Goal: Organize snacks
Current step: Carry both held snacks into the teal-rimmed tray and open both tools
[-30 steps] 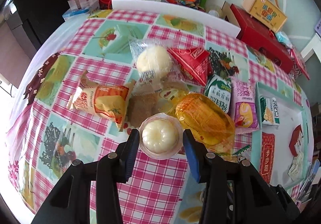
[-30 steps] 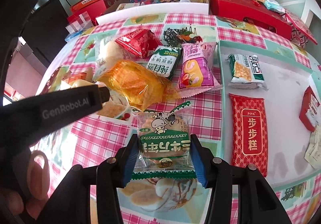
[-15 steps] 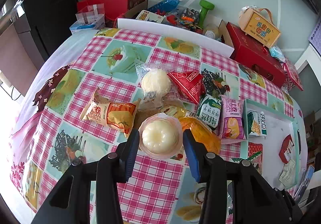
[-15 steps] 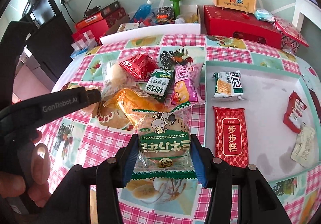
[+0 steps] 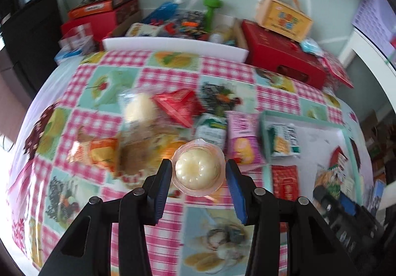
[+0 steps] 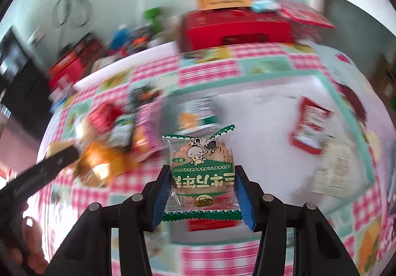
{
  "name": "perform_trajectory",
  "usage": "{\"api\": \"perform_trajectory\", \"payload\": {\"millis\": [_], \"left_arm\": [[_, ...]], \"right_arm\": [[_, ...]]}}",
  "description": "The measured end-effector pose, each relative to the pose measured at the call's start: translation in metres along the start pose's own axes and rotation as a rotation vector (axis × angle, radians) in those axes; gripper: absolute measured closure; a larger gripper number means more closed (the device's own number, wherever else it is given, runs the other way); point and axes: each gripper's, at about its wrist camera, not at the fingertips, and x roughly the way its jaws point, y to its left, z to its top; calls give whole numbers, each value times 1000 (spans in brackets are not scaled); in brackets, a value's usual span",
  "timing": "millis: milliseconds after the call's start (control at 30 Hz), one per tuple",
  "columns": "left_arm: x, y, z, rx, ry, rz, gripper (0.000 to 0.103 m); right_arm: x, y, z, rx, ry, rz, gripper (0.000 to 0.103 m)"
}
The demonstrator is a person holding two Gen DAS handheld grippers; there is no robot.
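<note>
In the left wrist view the left gripper (image 5: 198, 174) sits low in the frame's centre, its jaws closed on a clear jelly cup (image 5: 198, 169) with a pale moulded jelly inside, held above the desk (image 5: 173, 211) and its pink checked cloth. Behind the cup, at mid-frame, lies a blurred heap of snacks: a bun (image 5: 138, 109) in clear wrap, a red packet (image 5: 178, 106), an orange packet (image 5: 99, 153), a green-white pack (image 5: 211, 131) and a pink pack (image 5: 242, 137). At the right of the frame lies a shallow tray (image 5: 319, 125) with a teal rim and white floor; in it are a green biscuit pack (image 5: 283, 138) near its left wall, a red bar (image 5: 284, 180) just below that, and a small red sachet (image 5: 340, 158) further right. The right gripper (image 5: 331, 191) enters at lower right, over the tray. In the right wrist view that gripper (image 6: 201, 187) is clamped on a clear green-edged cookie pack (image 6: 203, 172) printed with a cartoon figure, held at lower centre above the tray's (image 6: 351, 117) near left part; the rest of this view is heavily smeared. In the tray a red sachet (image 6: 309, 130) lies at the right and a pale paper packet (image 6: 334, 167) below it. At the top of both views, past the desk's far edge, a red box (image 5: 284, 54) carries a yellow carton (image 5: 283, 17).
</note>
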Motion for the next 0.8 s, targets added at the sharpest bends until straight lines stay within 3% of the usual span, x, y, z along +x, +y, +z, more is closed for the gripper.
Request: {"api": "perform_trajectory", "payload": {"millis": [333,433,567,800], "left_arm": [[10,-80,-16,195,33,-124,57],[14,-99,-22,242,38,-131,67],[21,-118,-29,288,51,-157,68],[37,-124,-37,300,97,-134,70]], "right_arm": [[-18,-97,10,228,-39,-127,50],[-23,-113,9,261,-44,-148,50],[-23,-123,9,275,-38,-156,50],[-10,-121,7,260,0,-136,50]]}}
